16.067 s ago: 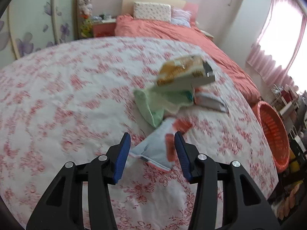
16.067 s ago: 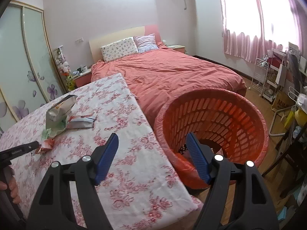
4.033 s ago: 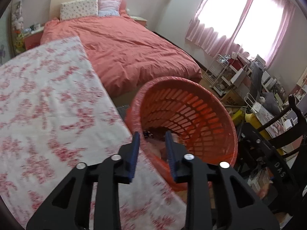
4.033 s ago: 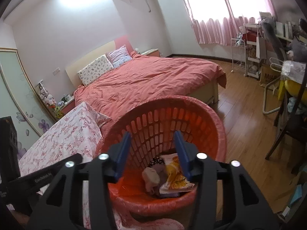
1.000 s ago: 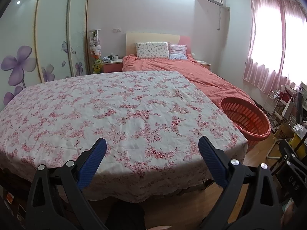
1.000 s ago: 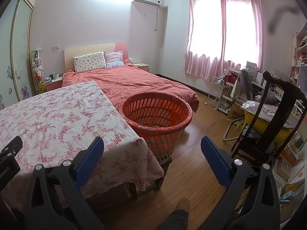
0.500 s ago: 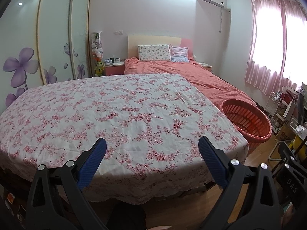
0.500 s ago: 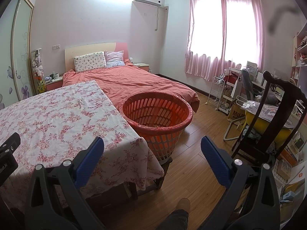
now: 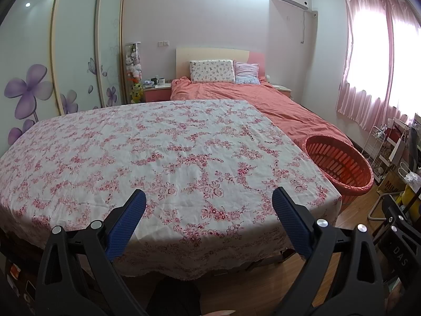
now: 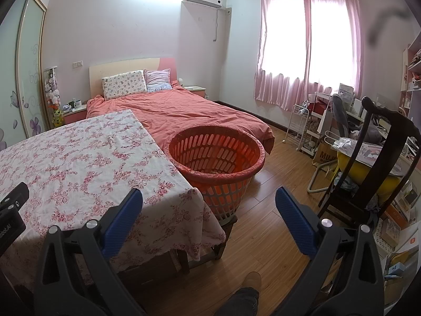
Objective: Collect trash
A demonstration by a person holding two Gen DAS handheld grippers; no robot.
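Both grippers held back from the table, jaws spread wide, nothing held.

The basket (image 10: 215,158) stood upright on the floor, mouth up, just off the table's (image 9: 163,152) right edge, between table and bed (image 10: 184,113). It lay ahead of the right gripper (image 10: 209,202), centred between its pads, and far right of the left gripper (image 9: 209,205). Its contents could not be made out. Bare wood floor (image 10: 273,184) lay open to the basket's right, up to the chair (image 10: 368,173).
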